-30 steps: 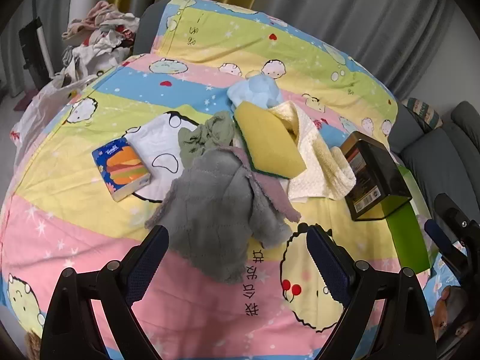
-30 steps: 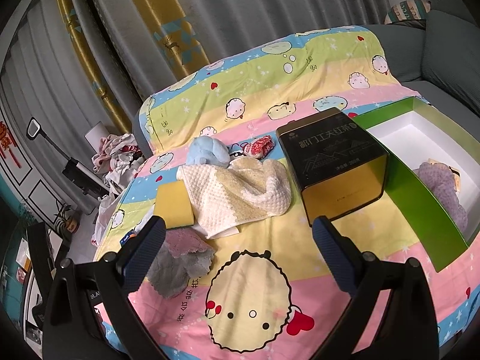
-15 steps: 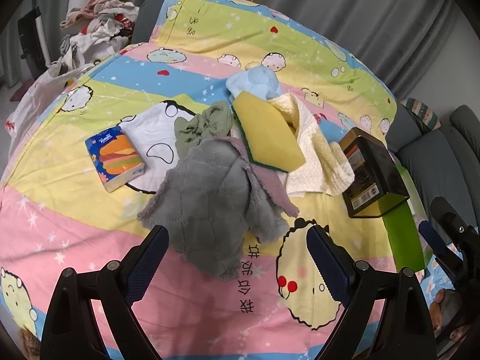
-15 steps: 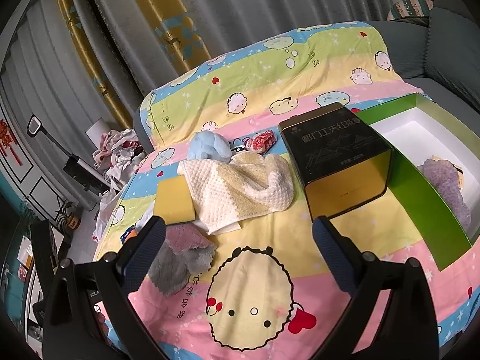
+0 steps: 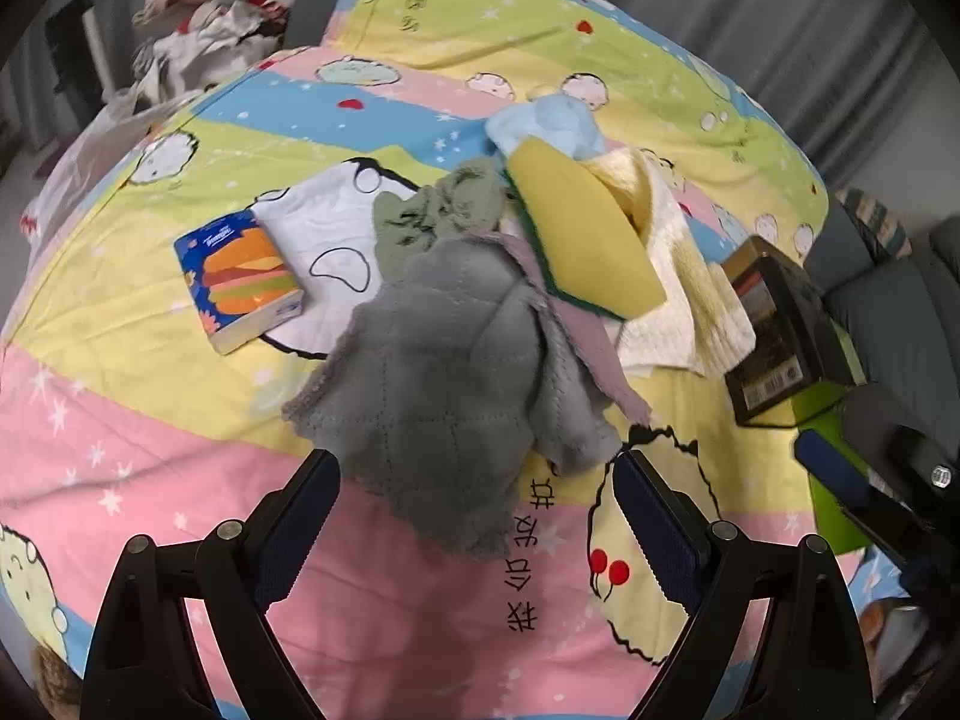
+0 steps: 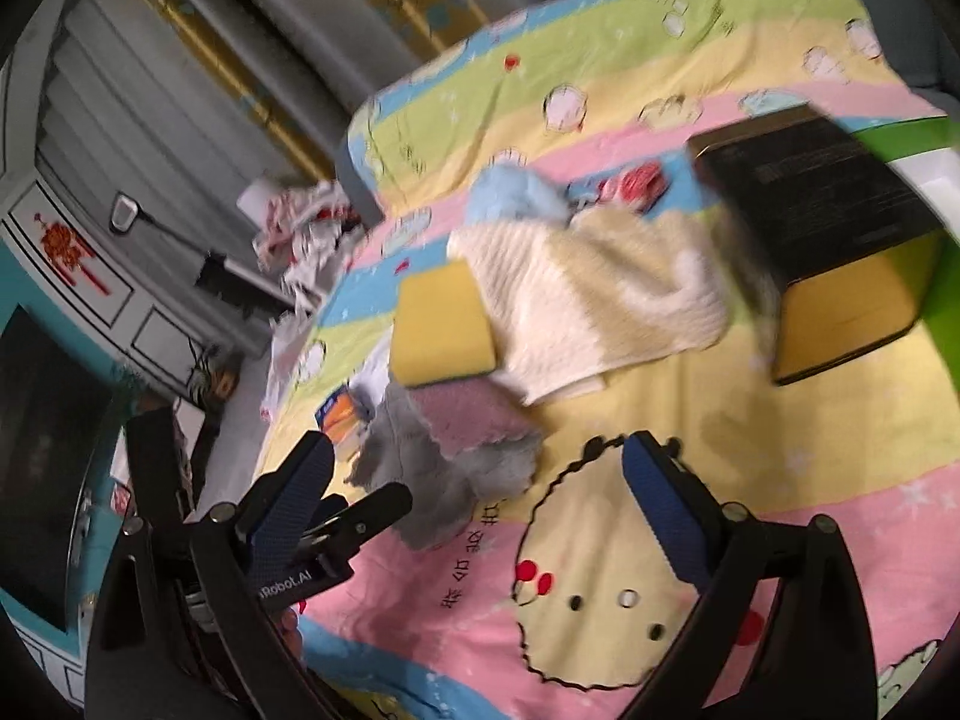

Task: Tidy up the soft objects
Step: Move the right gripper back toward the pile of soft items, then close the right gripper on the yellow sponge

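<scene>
While the soft things lay heaped near the middle of the bedspread, the move to come seemed to turn on the grey cloth, which was the nearest of them to either claw. Off toward the bedspread's left edge sat a tissue pack, apart from the heap. The left gripper hung just short of the grey cloth's near hem, tilted down at it, the cloth lying straight ahead and spreading away toward the sponge and the cream towel behind. Its jaws stood wide apart, gripping nothing; the cloth's hem reached into the gap without touching either pad, as far as could be seen. The left hand looked the nearer one. Farther right, the right gripper faced the same heap from the side, jaws also wide and empty, the grey cloth ahead and to its left. The black box and the green bin stood toward the right edge.
</scene>
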Motion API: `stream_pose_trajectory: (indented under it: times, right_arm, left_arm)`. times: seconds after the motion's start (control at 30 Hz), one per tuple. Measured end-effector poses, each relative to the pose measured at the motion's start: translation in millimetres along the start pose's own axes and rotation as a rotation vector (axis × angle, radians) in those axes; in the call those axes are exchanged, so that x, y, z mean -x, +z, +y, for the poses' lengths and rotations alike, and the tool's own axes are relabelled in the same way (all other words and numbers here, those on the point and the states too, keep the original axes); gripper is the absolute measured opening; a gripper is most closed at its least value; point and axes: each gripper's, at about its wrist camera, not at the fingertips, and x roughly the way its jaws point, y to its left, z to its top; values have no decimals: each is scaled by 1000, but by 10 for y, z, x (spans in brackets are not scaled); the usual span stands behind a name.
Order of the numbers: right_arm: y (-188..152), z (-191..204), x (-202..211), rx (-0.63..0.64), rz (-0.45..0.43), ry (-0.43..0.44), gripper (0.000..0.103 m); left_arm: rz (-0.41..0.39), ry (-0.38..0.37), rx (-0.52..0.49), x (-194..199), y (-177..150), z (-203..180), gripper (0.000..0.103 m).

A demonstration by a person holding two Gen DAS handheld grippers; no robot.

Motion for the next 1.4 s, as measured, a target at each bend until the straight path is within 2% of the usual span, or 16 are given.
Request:
stream_pose_trajectory:
  times: [0.1,0.3,0.4,0.43,0.47,0.53,0.63,0.73,0.9,1.0,1.1,1.17,1.23,1.3,1.4]
  right_arm:
    - [135,138,-205,31,35,-24,96]
    - [474,339,-675,88,37,-93,96]
    - [531,317,-942,87,87,-116,93]
    - [517,291,-1014,83,107,-121,80]
    - [492,254,-1041,81,121,-127,55]
    - [407,209,-968,83,77,-106,55]
    - [328,206,-766,102,47,-122,53]
    - [280,209,-446,116,30,-130,53]
    - [83,167,-14,171,70,-147,55]
    - [-93,27,20,181,85,-229,58]
    - [-194,-192,-87,134,158,-237,64]
    - [-204,-330,-179,91,216,-251,75]
    - [-181,-407,-165,75,204,-261,78]
    - [-160,-487,-120,38,183,-248,81]
    - [-139,-600,-60,-22,163,-178,81]
  left_arm:
    - [-23,-20,37,61,48,68,93]
    - [-71,31,23,145,100,125,93]
    - [-74,29,14,153,122,140,93]
    - [-74,30,16,155,125,146,93]
    - [-74,33,17,158,126,156,93]
    - [-87,41,12,188,130,149,93]
    - [-116,38,-17,245,127,92,93]
    - [-133,57,-40,257,111,39,93]
    - [-134,46,-43,262,97,6,93]
    - [-131,43,-60,248,59,-57,93]
    - [-120,36,-88,215,5,-141,93]
    - [-112,19,-108,194,-31,-204,93]
    - [-99,-3,-127,168,-77,-269,93]
    - [-85,-38,-147,138,-127,-345,88]
    - [-58,-101,-161,87,-204,-450,76]
